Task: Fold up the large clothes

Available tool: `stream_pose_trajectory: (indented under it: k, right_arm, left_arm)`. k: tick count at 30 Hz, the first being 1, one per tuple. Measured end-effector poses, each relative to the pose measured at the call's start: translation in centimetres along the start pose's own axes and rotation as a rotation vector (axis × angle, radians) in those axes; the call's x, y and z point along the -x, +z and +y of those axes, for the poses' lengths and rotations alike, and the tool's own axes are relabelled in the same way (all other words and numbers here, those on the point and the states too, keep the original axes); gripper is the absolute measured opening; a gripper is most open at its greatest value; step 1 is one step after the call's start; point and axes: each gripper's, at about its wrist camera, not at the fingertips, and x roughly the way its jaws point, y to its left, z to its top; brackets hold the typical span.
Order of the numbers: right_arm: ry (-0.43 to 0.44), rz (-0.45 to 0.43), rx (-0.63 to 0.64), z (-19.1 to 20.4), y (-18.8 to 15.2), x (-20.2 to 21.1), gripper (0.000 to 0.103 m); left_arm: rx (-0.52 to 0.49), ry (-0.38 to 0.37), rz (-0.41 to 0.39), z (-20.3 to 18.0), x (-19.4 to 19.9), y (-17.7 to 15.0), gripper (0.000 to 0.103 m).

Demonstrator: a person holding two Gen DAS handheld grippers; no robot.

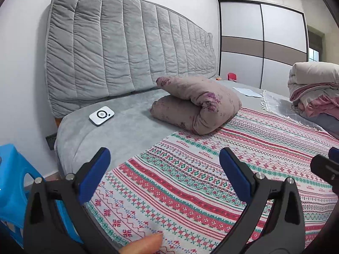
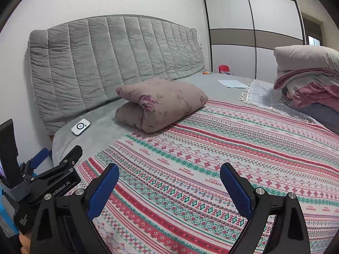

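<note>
A large patterned cloth [image 1: 211, 180] with red, green and white bands lies spread flat over the grey bed; it also shows in the right wrist view [image 2: 222, 158]. My left gripper [image 1: 165, 158] is open and empty, hovering just above the cloth's near left corner. My right gripper [image 2: 169, 174] is open and empty above the cloth's near edge. The left gripper's body shows at the left of the right wrist view [image 2: 55, 180]. The right gripper's tip shows at the right edge of the left wrist view [image 1: 326, 165].
A folded mauve quilt [image 1: 195, 103] sits near the grey padded headboard [image 1: 127, 48]. A white device [image 1: 101, 115] lies on the grey mattress. A pile of bedding [image 2: 307, 78] stands at the right, on a fringed grey cloth [image 2: 260, 95]. A blue stool [image 1: 12, 186] stands beside the bed.
</note>
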Motion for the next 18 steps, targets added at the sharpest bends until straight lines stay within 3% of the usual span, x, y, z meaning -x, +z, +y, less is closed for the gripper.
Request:
stream_pose_trajectory:
  k: [18]
  right_arm:
    - [0.009,0.028,0.003,0.07,-0.25,-0.38,0.097]
  left_arm:
    - [-0.014,-0.030,-0.020,-0.86,0.66,-0.16,0.102]
